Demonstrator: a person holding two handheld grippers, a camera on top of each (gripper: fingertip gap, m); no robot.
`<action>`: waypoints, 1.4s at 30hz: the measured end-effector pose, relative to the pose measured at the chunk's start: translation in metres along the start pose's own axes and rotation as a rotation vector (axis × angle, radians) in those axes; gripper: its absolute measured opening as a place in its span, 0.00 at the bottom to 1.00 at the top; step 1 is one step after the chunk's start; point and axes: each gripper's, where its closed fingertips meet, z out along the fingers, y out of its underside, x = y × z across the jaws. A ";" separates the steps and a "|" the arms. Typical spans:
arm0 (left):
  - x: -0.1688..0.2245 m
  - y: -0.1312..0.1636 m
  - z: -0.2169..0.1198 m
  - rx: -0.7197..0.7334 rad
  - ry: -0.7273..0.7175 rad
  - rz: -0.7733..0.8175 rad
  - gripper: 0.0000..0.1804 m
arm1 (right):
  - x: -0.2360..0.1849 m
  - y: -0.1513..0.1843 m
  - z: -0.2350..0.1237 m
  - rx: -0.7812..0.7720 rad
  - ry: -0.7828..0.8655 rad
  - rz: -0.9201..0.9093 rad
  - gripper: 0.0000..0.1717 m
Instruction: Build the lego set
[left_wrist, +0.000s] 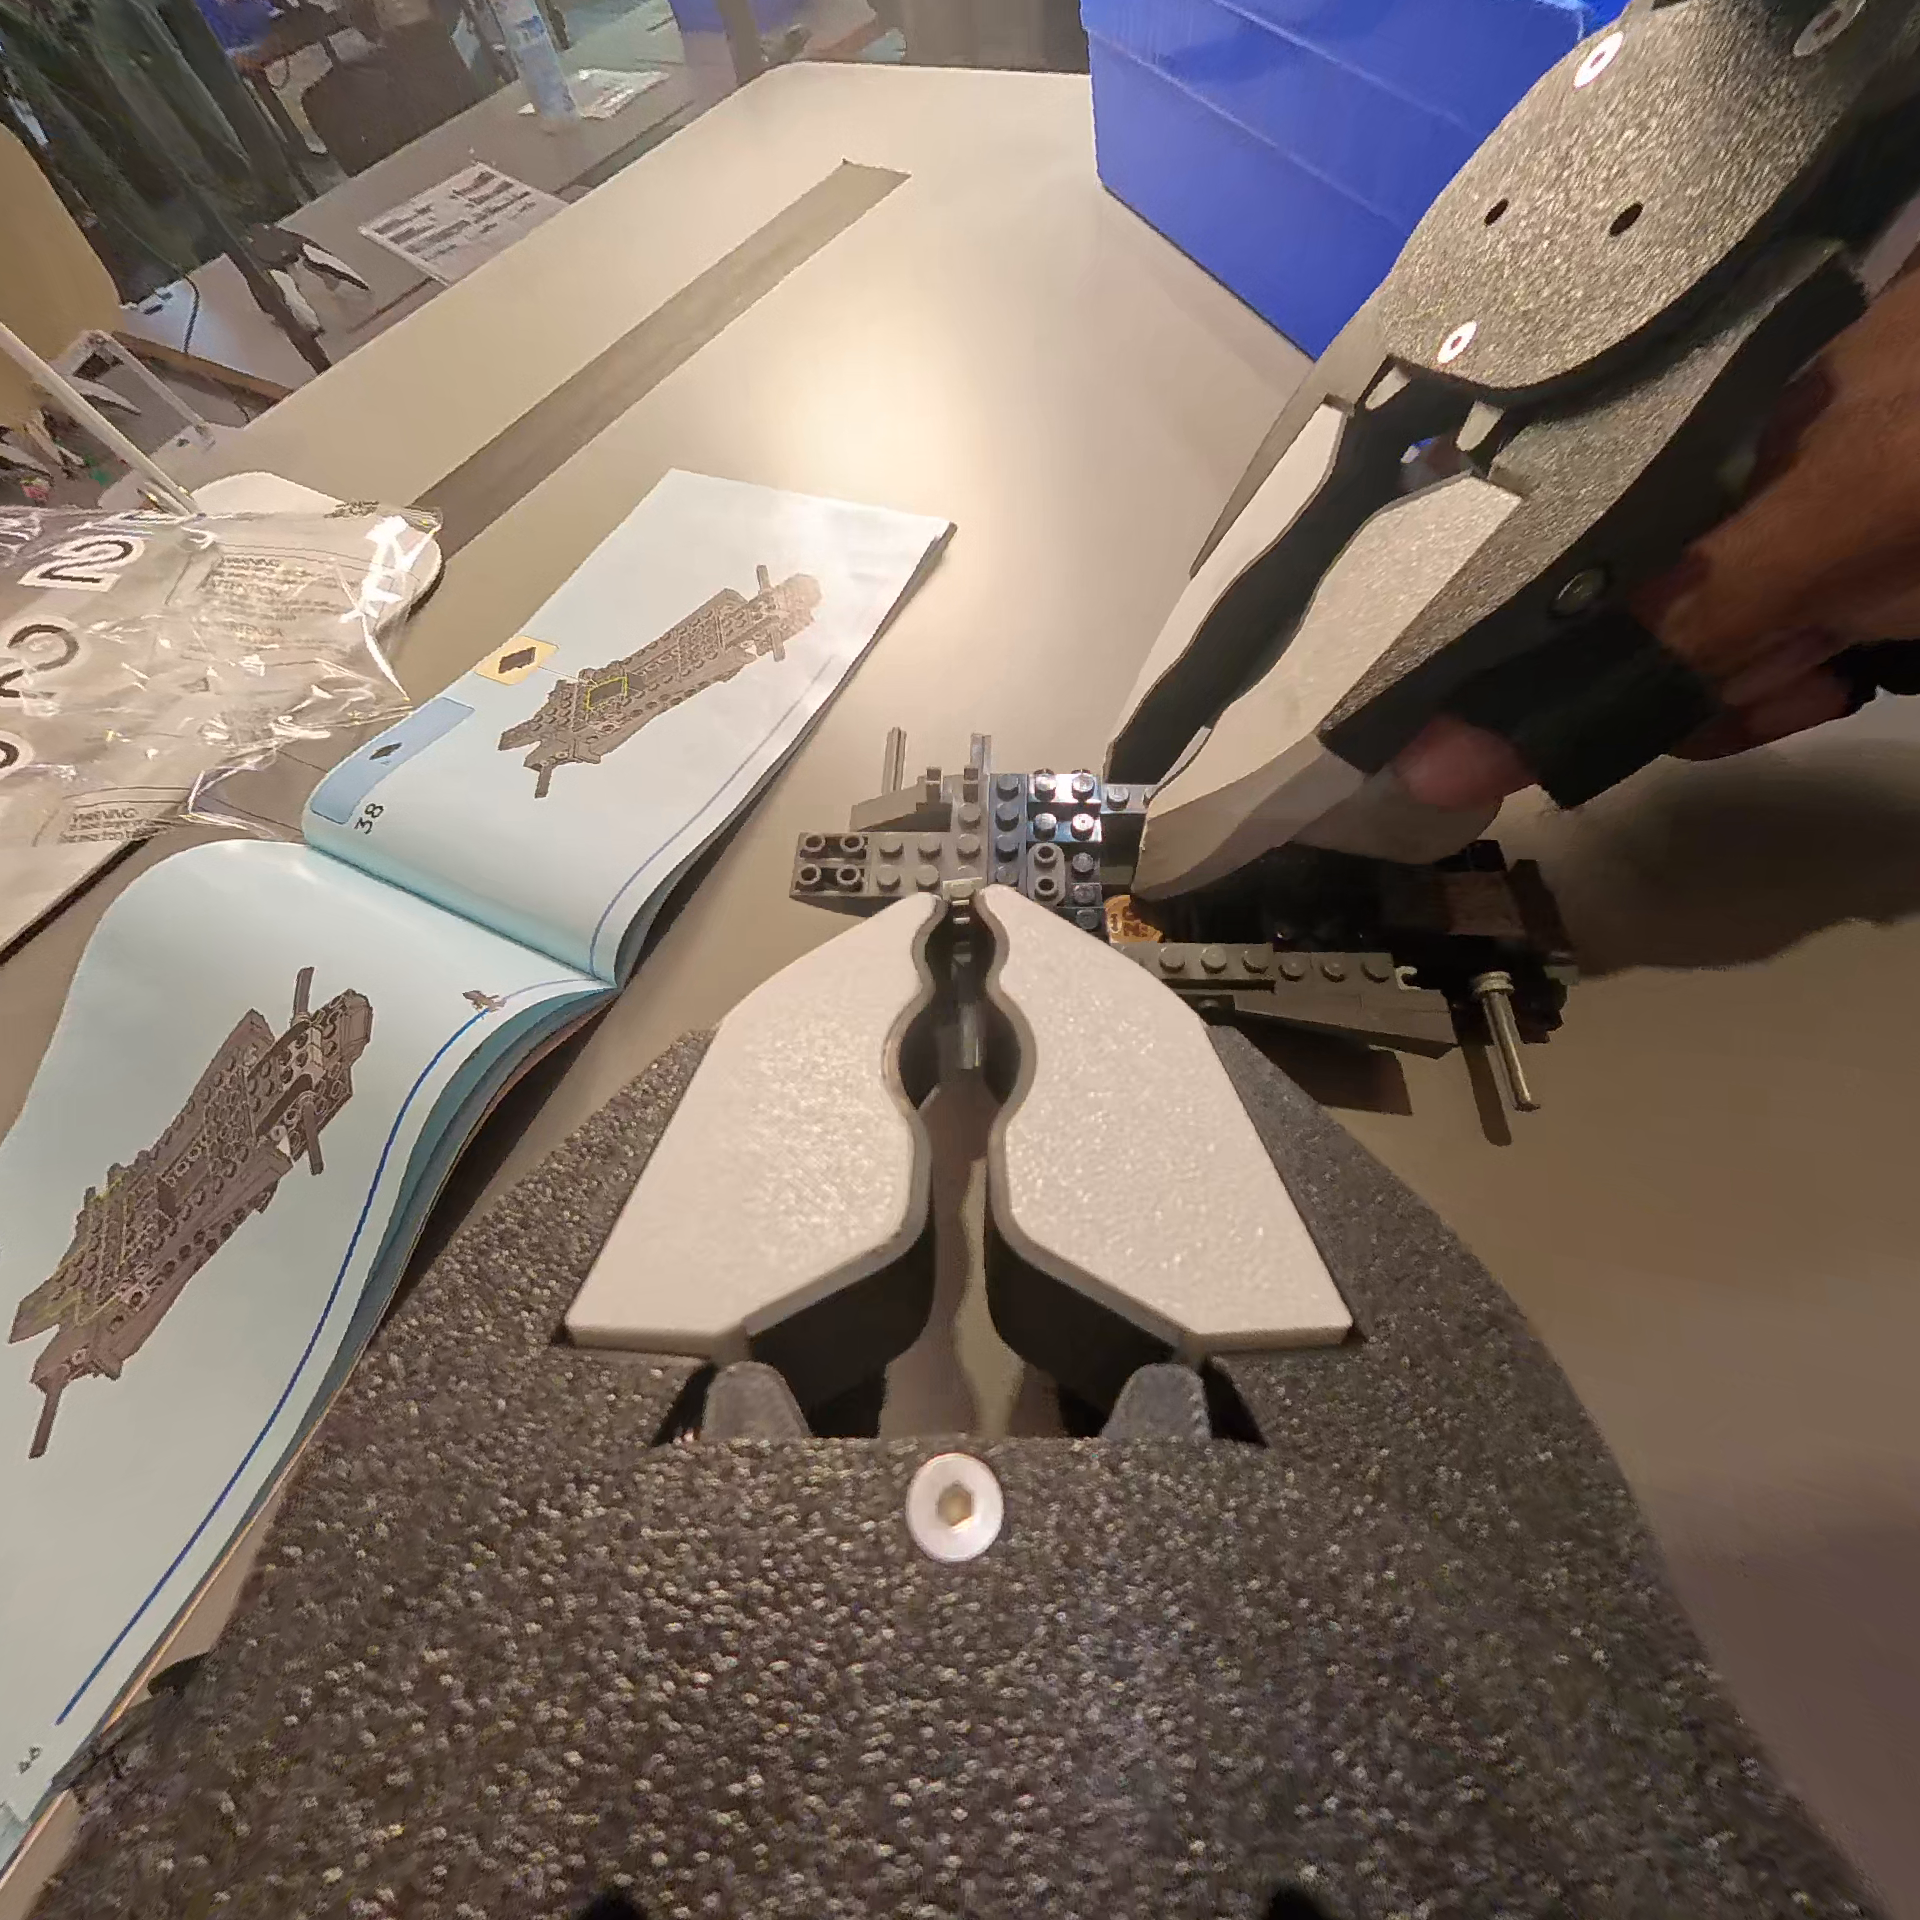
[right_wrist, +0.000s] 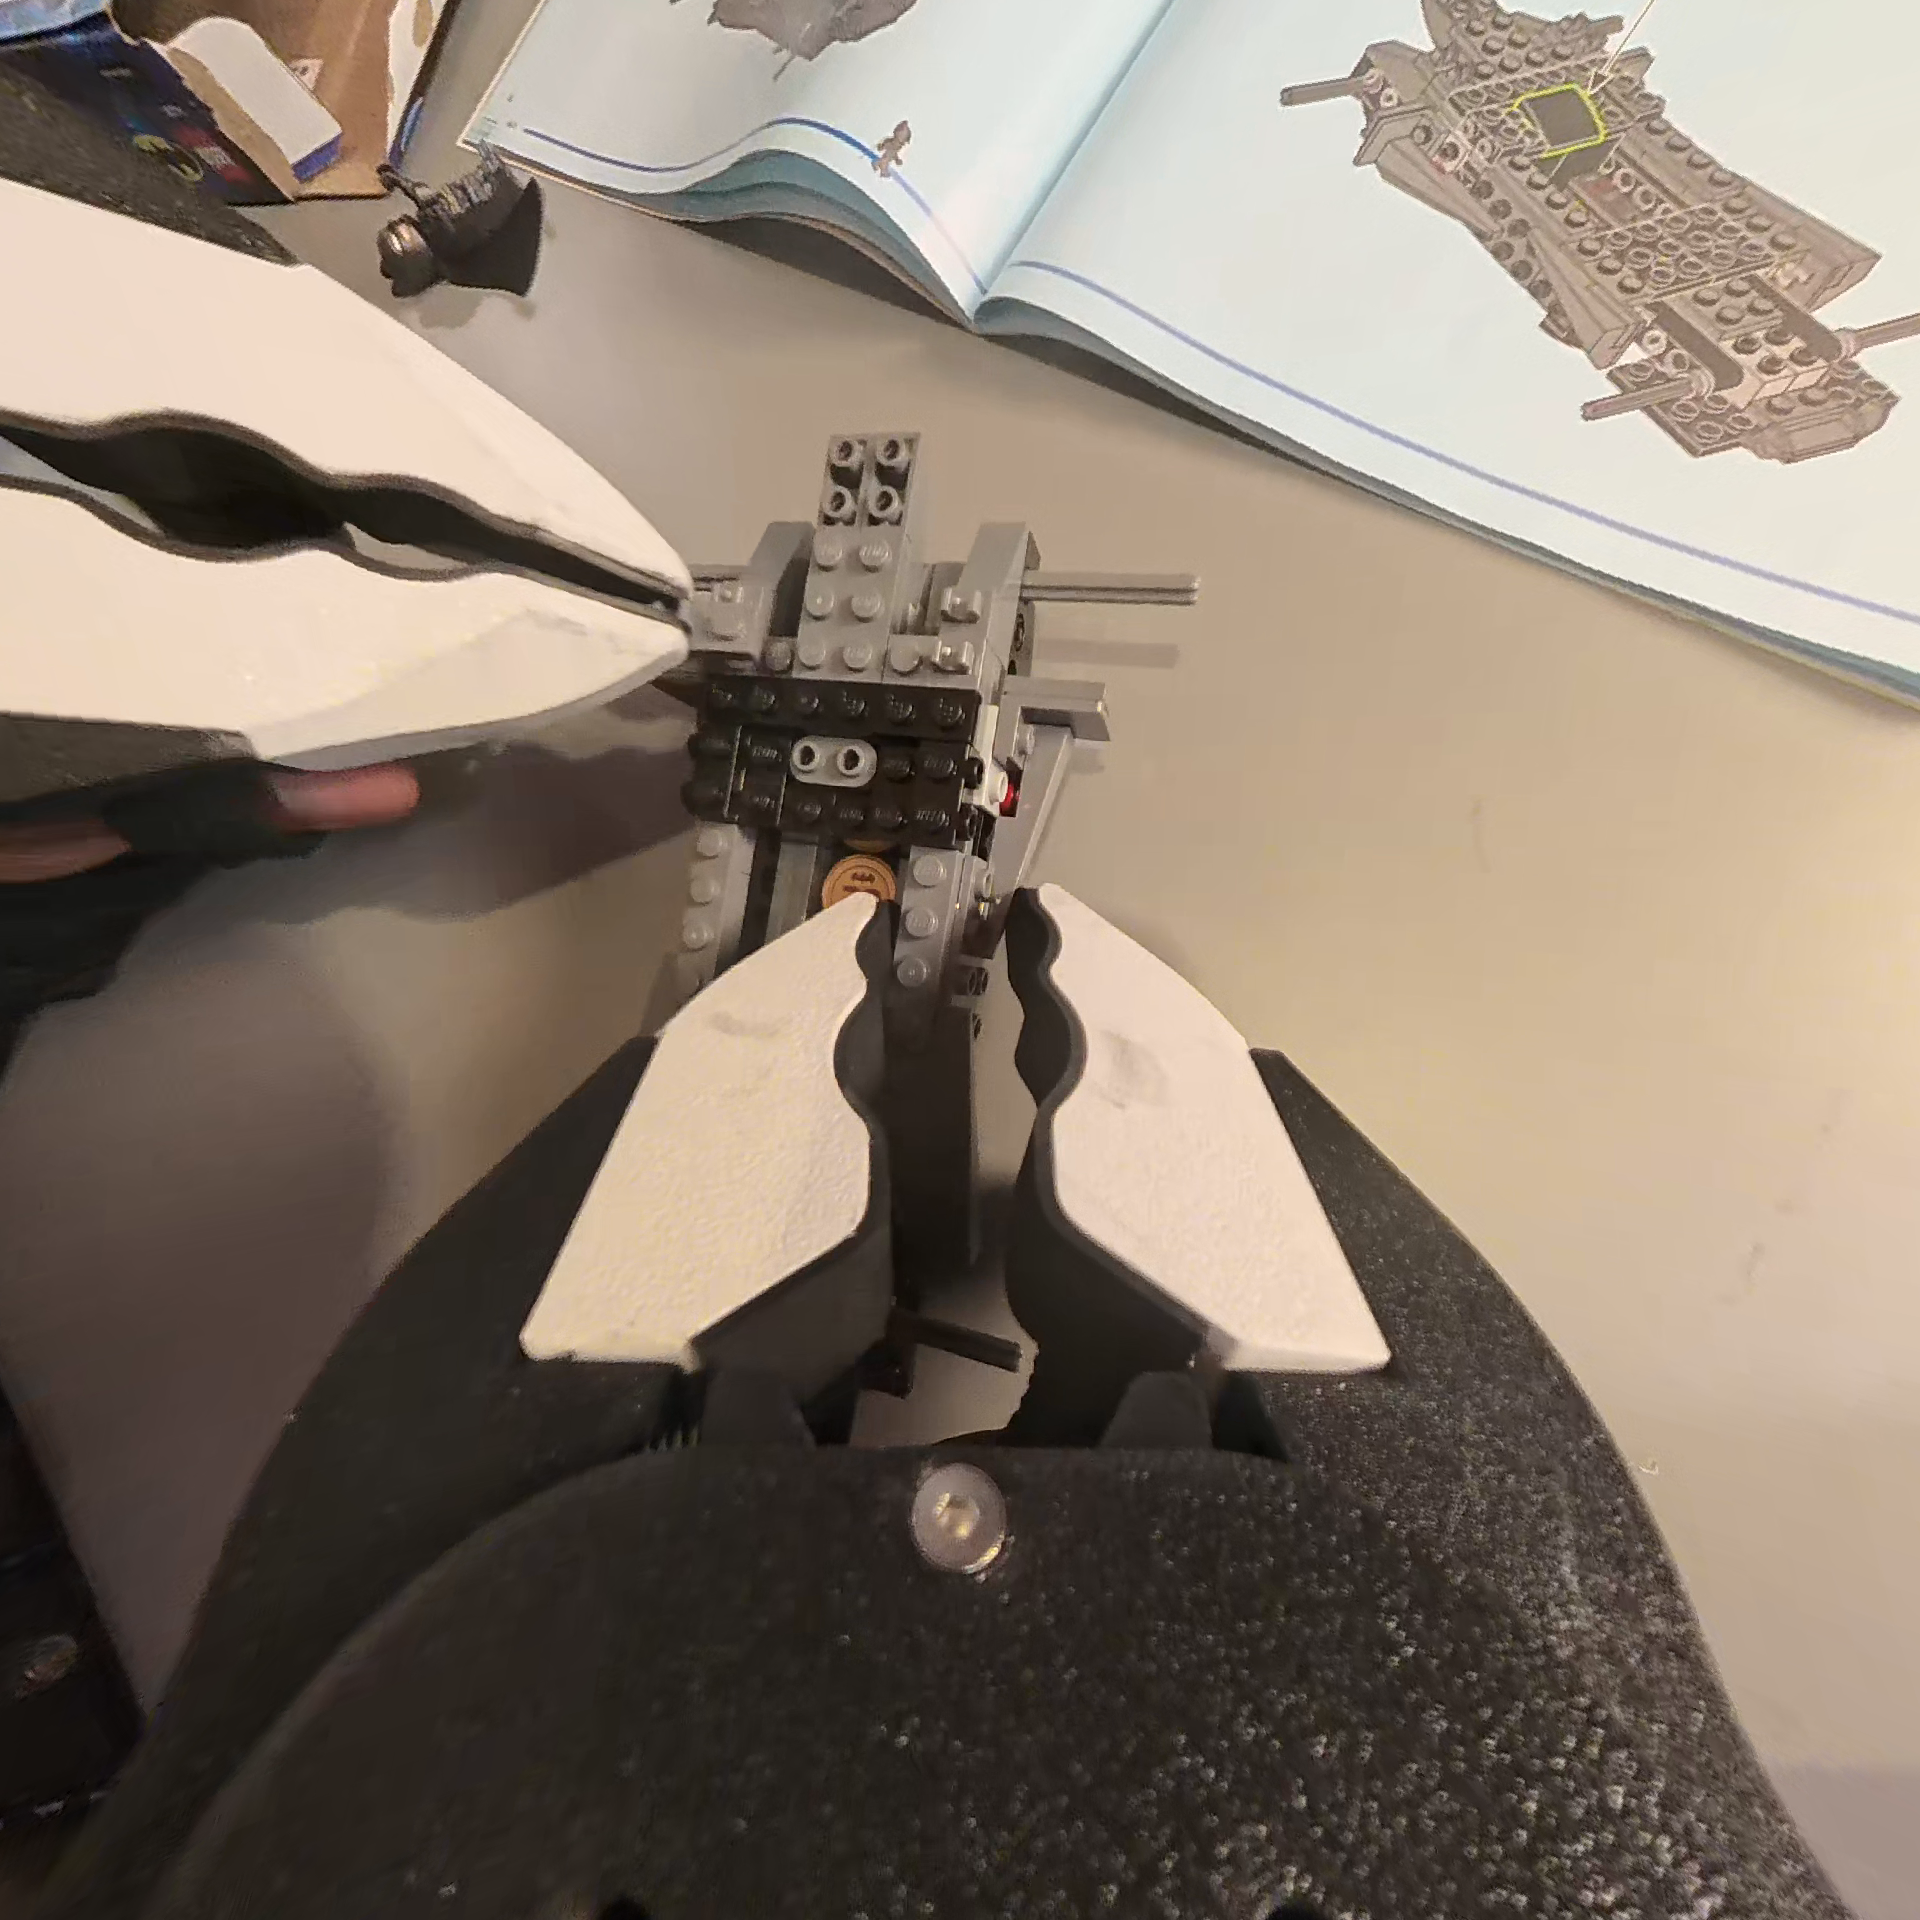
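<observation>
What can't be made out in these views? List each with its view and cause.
- Small pale piece at the left gripper tips: too small to identify, left wrist view.
- Brick model, near end: hidden under the right gripper, right wrist view.
- Instruction booklet: cut off by the top and right edges, right wrist view.
- Small dark figure: blurred, right wrist view.

The brick model (right_wrist: 847, 727) is light grey at one end, black across the middle, with dark blue-grey studs and one tan round tile (right_wrist: 857, 883) bearing a dark emblem. The instruction booklet (left_wrist: 665, 665) has pale blue pages, a darker blue curved line and grey printed diagrams. The table (left_wrist: 1039, 416) is beige. Both grippers have white fingers (right_wrist: 748, 1122) on speckled black bodies. A bright blue bin (left_wrist: 1278, 135) stands behind.
</observation>
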 end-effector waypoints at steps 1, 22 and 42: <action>0.000 -0.001 0.001 -0.001 -0.002 0.010 0.02 | -0.001 -0.001 0.000 0.004 -0.007 0.002 0.12; 0.005 0.011 0.004 -0.101 -0.034 -0.040 0.02 | 0.006 -0.002 0.000 0.035 -0.010 0.081 0.11; 0.006 0.013 0.008 -0.113 -0.065 -0.056 0.05 | 0.007 -0.003 0.000 0.051 -0.033 0.111 0.11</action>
